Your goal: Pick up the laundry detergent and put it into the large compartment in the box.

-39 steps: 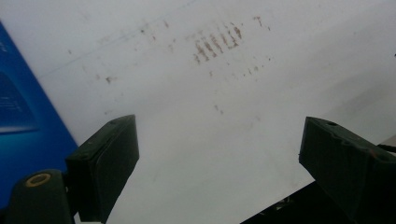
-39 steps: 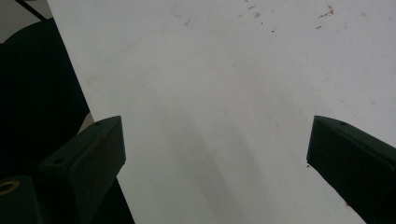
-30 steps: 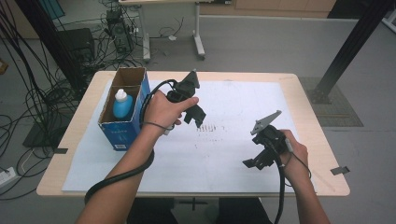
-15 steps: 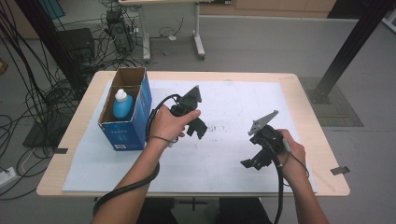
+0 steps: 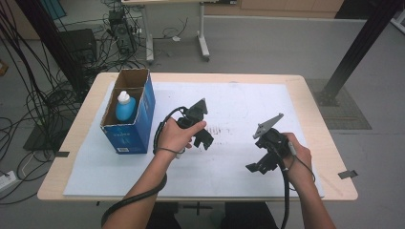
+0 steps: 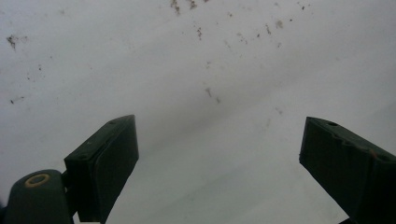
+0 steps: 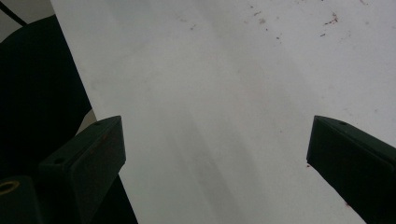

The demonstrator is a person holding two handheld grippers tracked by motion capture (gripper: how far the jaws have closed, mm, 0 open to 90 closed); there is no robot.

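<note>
Bottle [image 5: 125, 106] upright in box [image 5: 129, 129], left of left gripper [image 5: 204, 141], nearer than right gripper [image 5: 258, 168]; both sets of fingers released, empty.

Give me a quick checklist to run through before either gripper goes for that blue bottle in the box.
1. Left gripper open with nothing between its fingers: ok.
2. Right gripper open and holding nothing: ok.
3. Blue bottle upright in the cardboard box, white cap up: ok.
4. Box top open for reaching in from above: ok.
5. White sheet between the left gripper and the box free of things in the way: ok.
6. Room inside the box for the fingers beside the bottle: cannot tell.
</note>
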